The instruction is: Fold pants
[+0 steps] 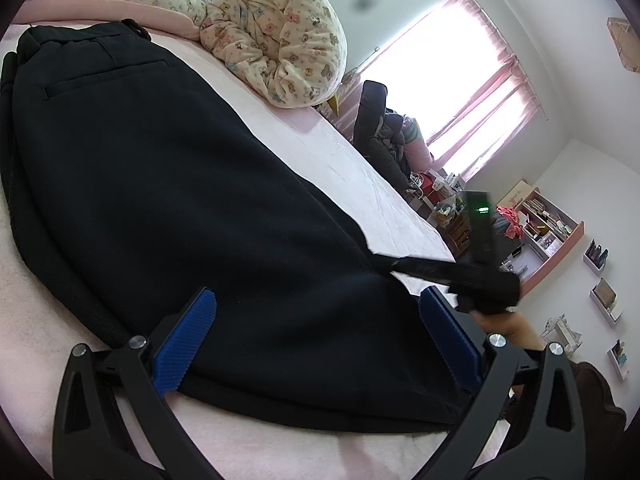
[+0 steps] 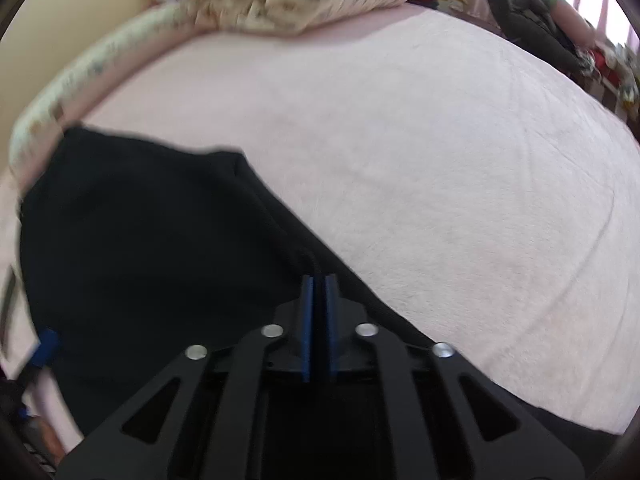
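Observation:
Black pants point(image 1: 180, 200) lie flat on a pink bed sheet point(image 1: 360, 168), waistband and a back pocket at the far left. My left gripper point(image 1: 318, 294) is open, its blue pads point(image 1: 188, 340) standing wide apart on either side of the cloth near the front edge. In the right wrist view the pants point(image 2: 140, 260) fill the lower left. My right gripper point(image 2: 319, 278) points down at their right edge with its blue pads nearly together, shut on a thin fold of the black cloth. In the left wrist view a hand point(image 1: 508, 328) shows at the right by that edge.
A bundled teddy-print quilt point(image 1: 280, 32) and pillows sit at the head of the bed. Pink sheet point(image 2: 440, 160) stretches to the right of the pants. Beyond the bed stand a chair piled with clothes point(image 1: 380, 132), a pink shelf point(image 1: 548, 232) and a curtained window point(image 1: 460, 80).

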Tool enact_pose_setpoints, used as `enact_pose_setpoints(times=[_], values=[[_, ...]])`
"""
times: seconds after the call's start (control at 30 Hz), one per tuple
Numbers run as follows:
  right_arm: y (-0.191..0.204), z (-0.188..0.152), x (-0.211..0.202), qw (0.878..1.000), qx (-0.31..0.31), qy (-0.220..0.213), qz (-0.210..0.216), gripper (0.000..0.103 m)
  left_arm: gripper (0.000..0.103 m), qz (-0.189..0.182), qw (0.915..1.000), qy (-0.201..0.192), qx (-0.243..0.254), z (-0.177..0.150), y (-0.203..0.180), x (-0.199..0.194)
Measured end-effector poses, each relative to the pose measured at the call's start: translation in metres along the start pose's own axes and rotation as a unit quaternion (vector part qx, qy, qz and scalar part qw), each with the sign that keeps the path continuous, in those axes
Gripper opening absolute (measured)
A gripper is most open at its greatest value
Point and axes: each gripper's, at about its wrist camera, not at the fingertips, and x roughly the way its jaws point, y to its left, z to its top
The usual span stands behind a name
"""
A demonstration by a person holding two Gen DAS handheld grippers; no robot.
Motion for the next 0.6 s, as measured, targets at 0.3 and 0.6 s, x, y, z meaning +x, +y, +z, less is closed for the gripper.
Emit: enact_pose_setpoints(times=[0.3,0.6], values=[[-0.052,-0.037,-0.046,0.998,-0.019,0.031,-0.045,0.024,0.101,0.000,1.0000,0.000,0.000,0.000,0.000,0.000],[-0.049,-0.052,-0.020,0.991,-0.050,0.044,-0.120,0.003,0.101,0.000,1.0000,0.000,0.000,0.000,0.001,0.001]])
